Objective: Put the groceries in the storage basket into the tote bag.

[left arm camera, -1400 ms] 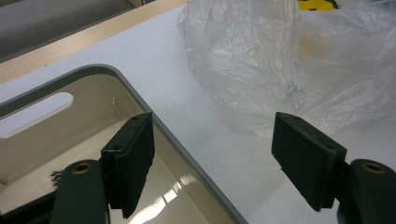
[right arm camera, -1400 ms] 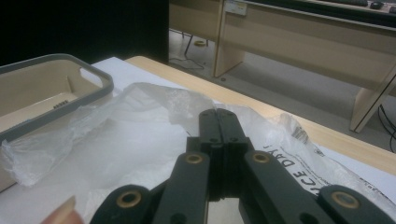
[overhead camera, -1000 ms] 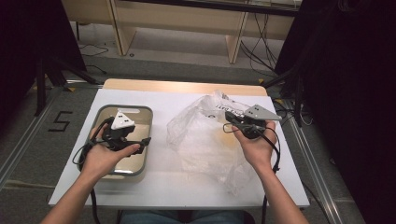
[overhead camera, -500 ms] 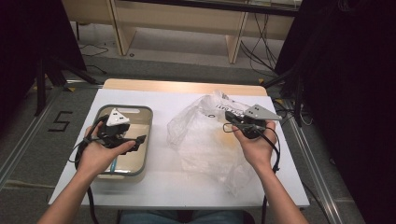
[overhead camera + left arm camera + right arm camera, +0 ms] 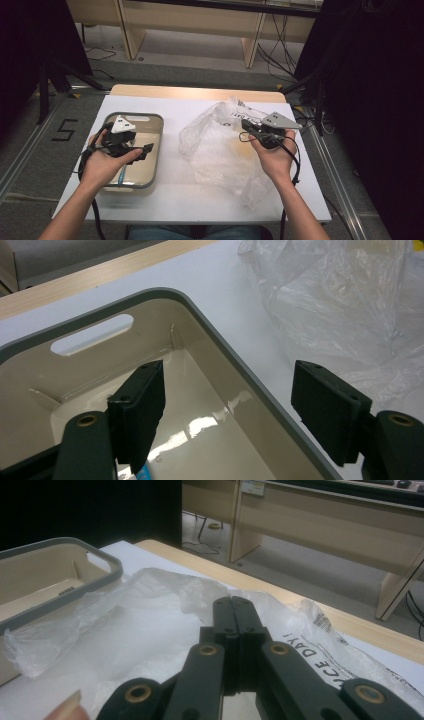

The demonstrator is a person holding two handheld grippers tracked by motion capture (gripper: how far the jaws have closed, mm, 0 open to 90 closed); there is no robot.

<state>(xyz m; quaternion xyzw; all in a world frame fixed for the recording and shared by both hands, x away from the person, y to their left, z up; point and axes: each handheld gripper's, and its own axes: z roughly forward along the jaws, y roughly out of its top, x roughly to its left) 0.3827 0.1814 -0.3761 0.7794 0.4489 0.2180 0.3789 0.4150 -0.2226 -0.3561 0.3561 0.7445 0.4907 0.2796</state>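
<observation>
Little has been moved since the earlier frames: the left gripper (image 5: 142, 148) has been shifted slightly over the tray, while the right gripper (image 5: 245, 129) has stayed on the bag. The crumpled clear plastic bag with black lettering (image 5: 220, 145) is spread over the right half of the white surface (image 5: 170, 195), just beside the beige rectangular plastic tray with a grey rim (image 5: 156, 150). At the bag's far edge the right gripper is held with its jaws pressed together, apparently pinching a fold of the film, though the film between them cannot be made out. Above the tray's right wall the left gripper is held with its jaws wide apart and nothing between them. A small blue object (image 5: 123, 172) is seen lying in the tray. The step in hand is judged to be the handling of the bag, perhaps its opening. For the next move, the free left gripper would need to be brought across to the bag's near edge.
</observation>
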